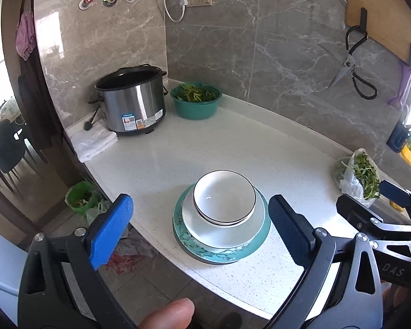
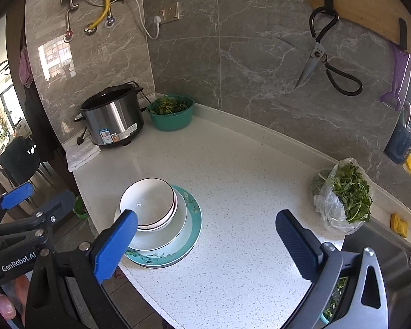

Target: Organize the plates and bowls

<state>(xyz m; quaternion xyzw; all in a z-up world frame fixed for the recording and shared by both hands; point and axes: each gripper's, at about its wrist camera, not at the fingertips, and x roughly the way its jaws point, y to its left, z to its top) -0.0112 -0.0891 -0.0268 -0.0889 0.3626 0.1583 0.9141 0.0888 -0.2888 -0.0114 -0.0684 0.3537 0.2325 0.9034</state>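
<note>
A stack stands on the white speckled countertop (image 1: 233,150) near its front edge. A teal patterned plate (image 1: 219,256) lies at the bottom, a white plate (image 1: 222,235) on it, and a white bowl with a dark rim (image 1: 223,197) on top. In the right wrist view the bowl (image 2: 148,200) shows a second rim nested beneath it. My left gripper (image 1: 200,203) hangs open above and in front of the stack, holding nothing. My right gripper (image 2: 207,216) is open too, to the right of the stack, its left fingertip (image 2: 128,219) overlapping the bowl in the picture.
A steel rice cooker (image 1: 134,101), a green basin of greens (image 1: 196,100) and a folded white towel (image 1: 93,142) sit at the back left. A plastic bag of greens (image 2: 345,194) lies at the right. Scissors (image 1: 353,68) hang on the wall. The counter drops off to the left.
</note>
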